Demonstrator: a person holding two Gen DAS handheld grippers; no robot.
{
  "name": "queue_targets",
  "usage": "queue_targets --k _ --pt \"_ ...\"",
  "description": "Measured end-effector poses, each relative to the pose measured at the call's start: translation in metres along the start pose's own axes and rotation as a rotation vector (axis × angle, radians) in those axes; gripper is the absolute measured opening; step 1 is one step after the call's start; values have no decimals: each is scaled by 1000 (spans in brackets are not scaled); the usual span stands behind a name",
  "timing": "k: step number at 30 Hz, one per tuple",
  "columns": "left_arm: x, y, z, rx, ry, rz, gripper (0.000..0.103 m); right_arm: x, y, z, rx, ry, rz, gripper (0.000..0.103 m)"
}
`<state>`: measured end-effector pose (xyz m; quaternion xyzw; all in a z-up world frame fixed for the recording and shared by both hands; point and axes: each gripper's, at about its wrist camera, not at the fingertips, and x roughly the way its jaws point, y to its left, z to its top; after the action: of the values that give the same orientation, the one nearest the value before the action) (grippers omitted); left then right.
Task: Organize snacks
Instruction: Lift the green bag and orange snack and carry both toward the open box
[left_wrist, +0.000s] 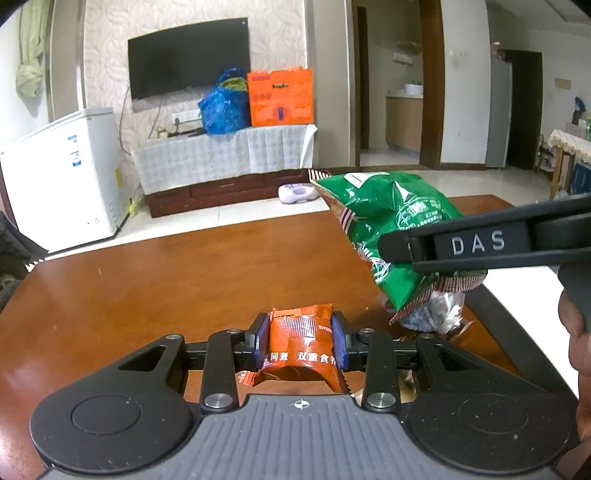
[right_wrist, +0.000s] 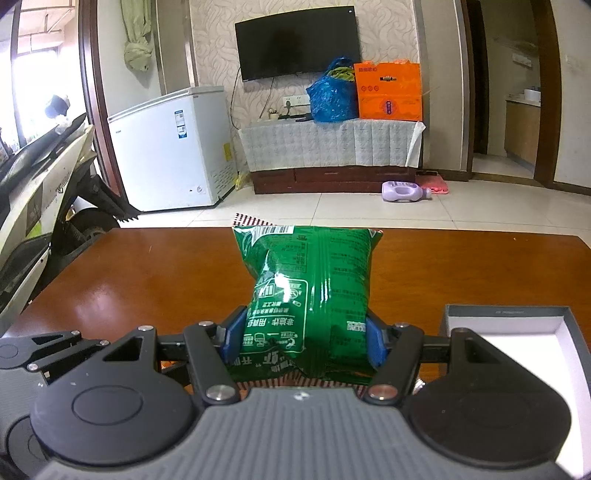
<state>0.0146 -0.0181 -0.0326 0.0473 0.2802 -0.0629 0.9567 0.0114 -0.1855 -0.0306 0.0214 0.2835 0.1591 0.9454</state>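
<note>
Right now a small orange foil snack packet (left_wrist: 301, 341) with white printed characters sits squeezed between the blue pads (left_wrist: 263, 341) of the left gripper (left_wrist: 301, 343), its sides bowed inward by the clamp and its crimped lower edge hanging just over the glossy reddish-brown wooden table (left_wrist: 147, 280). To its right, a larger green crinkled snack bag (right_wrist: 310, 295) with red-and-white striped seals is pinched across its lower part by the right gripper (right_wrist: 301, 338), whose blue pads (right_wrist: 232, 338) press into both sides of the bag; the bag juts forward above the tabletop. In the left wrist view the same green bag (left_wrist: 391, 229) hangs in the air, held by the black right gripper marked with white letters, with a crumpled clear wrapper (left_wrist: 432, 314) lying on the table under it. Beside the right gripper, at the table's right edge, stands an open dark-walled cardboard box (right_wrist: 506, 314) with a white inside. Farther off, beyond the table, a white chest freezer (right_wrist: 173, 147), a wall-mounted black television (right_wrist: 299, 44), a cloth-covered low cabinet (right_wrist: 332, 147) bearing a blue plastic bag (right_wrist: 332, 96) and an orange carton (right_wrist: 388, 92), and a lilac bottle (right_wrist: 402, 192) lying on the tiled floor fill the room.
</note>
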Motion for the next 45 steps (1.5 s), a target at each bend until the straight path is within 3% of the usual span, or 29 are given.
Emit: queue_targets --k 24,45 --pt "9 -67 27 16 -20 -95 36 -93 -87 -6 64 -66 -83 64" --pt "24 -133 31 90 -28 -190 36 -115 -194 -11 126 -41 -198 64"
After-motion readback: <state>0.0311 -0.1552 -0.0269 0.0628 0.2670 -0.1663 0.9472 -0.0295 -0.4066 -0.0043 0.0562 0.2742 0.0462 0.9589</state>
